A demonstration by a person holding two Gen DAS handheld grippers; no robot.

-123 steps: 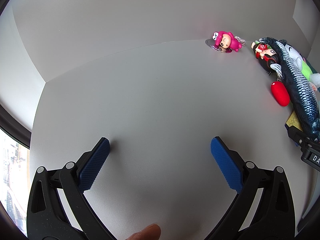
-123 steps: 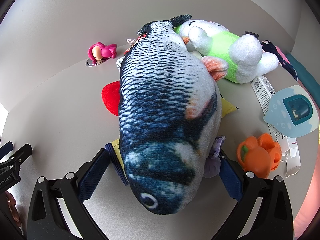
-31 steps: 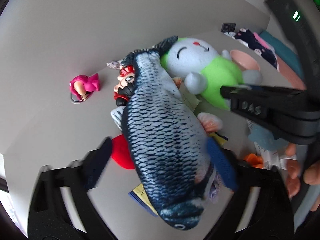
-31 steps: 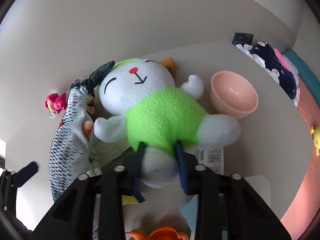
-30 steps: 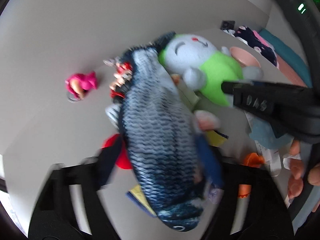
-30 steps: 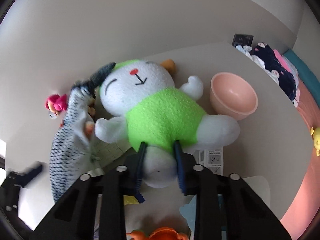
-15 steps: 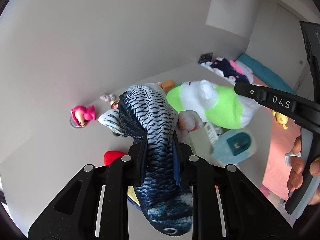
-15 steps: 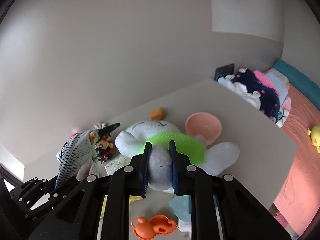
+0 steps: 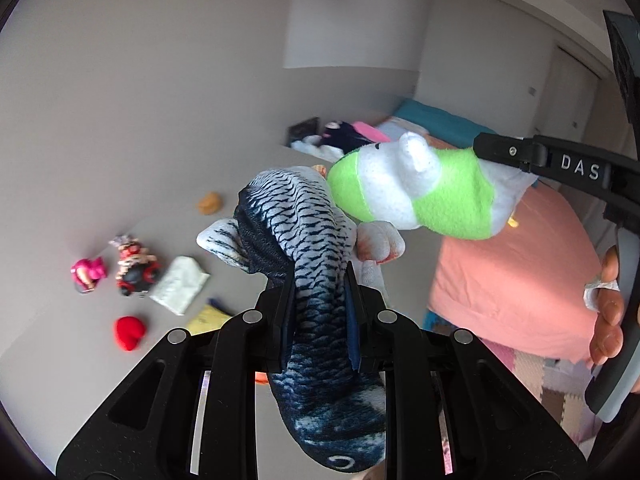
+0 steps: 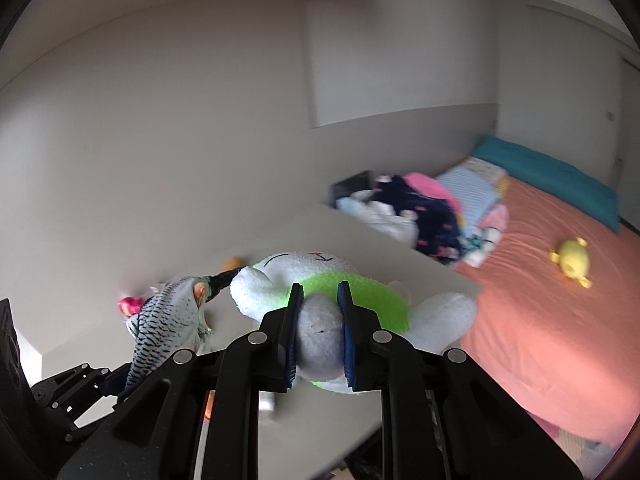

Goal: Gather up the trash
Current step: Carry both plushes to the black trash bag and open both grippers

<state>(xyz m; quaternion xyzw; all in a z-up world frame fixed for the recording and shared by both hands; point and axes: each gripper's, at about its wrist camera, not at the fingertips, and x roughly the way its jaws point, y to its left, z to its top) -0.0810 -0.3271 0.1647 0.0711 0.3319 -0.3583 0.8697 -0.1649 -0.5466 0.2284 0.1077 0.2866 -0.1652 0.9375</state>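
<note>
My left gripper [image 9: 318, 320] is shut on a blue scaled plush fish [image 9: 304, 240] and holds it in the air above the grey table [image 9: 60, 360]. My right gripper [image 10: 320, 332] is shut on a white plush with a green shirt [image 10: 352, 288], gripping its grey foot, also lifted off the table. The plush also shows in the left wrist view [image 9: 420, 192], and the fish in the right wrist view [image 10: 168, 312]. On the table lie a crumpled white paper [image 9: 180, 284] and a yellow wrapper [image 9: 208, 316].
A pink figure [image 9: 86, 274], a red-and-black figure [image 9: 134, 264], a red heart-shaped item [image 9: 128, 332] and a small orange item [image 9: 210, 202] lie on the table. A bed with a salmon sheet [image 10: 560, 300], piled clothes [image 10: 420, 208] and a yellow toy [image 10: 572, 260] stands to the right.
Both grippers have risen further and swung right toward the bed, carrying the fish and the plush. The paper and wrapper that lay under them are now uncovered on the table.
</note>
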